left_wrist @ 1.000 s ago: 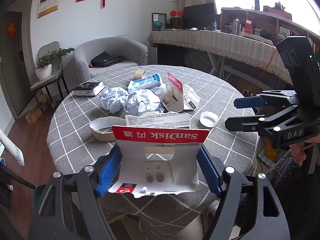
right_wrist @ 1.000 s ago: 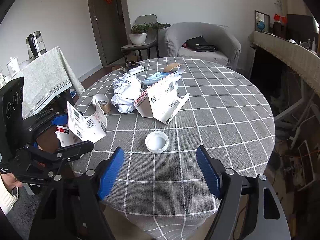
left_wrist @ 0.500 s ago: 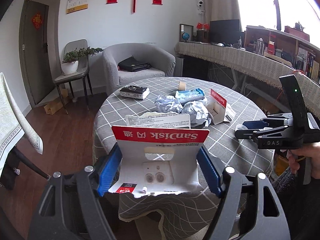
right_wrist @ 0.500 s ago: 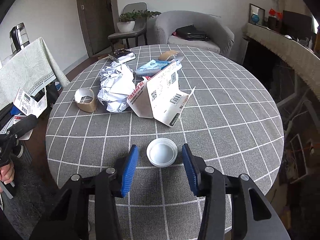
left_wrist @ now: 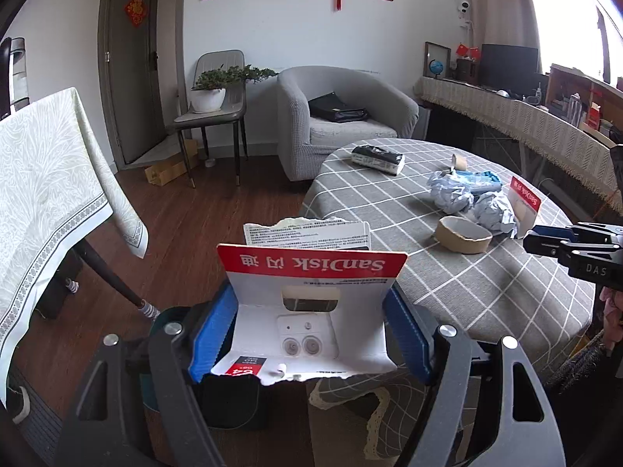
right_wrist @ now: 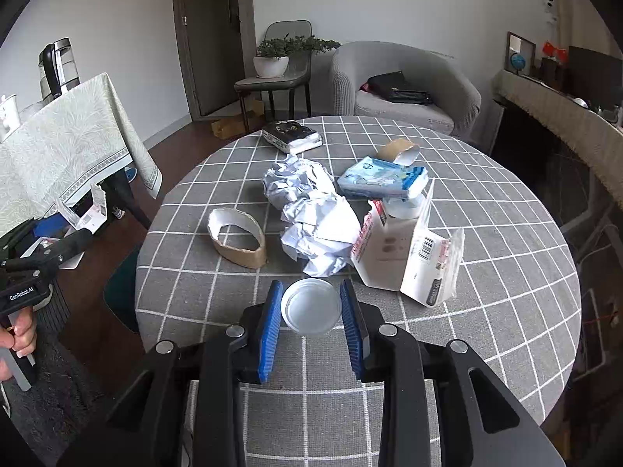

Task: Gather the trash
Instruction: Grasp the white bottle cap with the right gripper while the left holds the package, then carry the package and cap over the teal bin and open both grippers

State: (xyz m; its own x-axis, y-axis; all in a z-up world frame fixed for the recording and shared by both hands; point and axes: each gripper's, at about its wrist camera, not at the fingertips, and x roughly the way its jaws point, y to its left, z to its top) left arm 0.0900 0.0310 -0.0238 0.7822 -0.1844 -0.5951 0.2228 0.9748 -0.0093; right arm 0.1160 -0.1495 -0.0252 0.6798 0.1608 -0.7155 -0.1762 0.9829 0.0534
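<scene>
My left gripper (left_wrist: 309, 323) is shut on a torn red-and-white SanDisk card package (left_wrist: 311, 268), held off the round table's edge above a dark bin (left_wrist: 233, 397) on the floor. My right gripper (right_wrist: 311, 311) sits low over the grey checked table (right_wrist: 506, 272). Its jaws are closing, and the blue pads touch both sides of a white lid (right_wrist: 310, 303). Beyond the lid lie crumpled paper (right_wrist: 315, 225), a flattened cardboard ring (right_wrist: 237, 239), an opened white carton (right_wrist: 405, 260) and a blue tissue pack (right_wrist: 383, 181).
A small tape roll (right_wrist: 397, 151) and a black-and-white packet (right_wrist: 292, 136) lie at the table's far side. A side table with a pale cloth (right_wrist: 66, 148) stands left, a grey armchair (right_wrist: 405, 85) and a chair with a plant (right_wrist: 280, 62) behind.
The left gripper swung left with the package, off the table and over the floor. The right gripper moved forward to the white lid and its jaws narrowed around it.
</scene>
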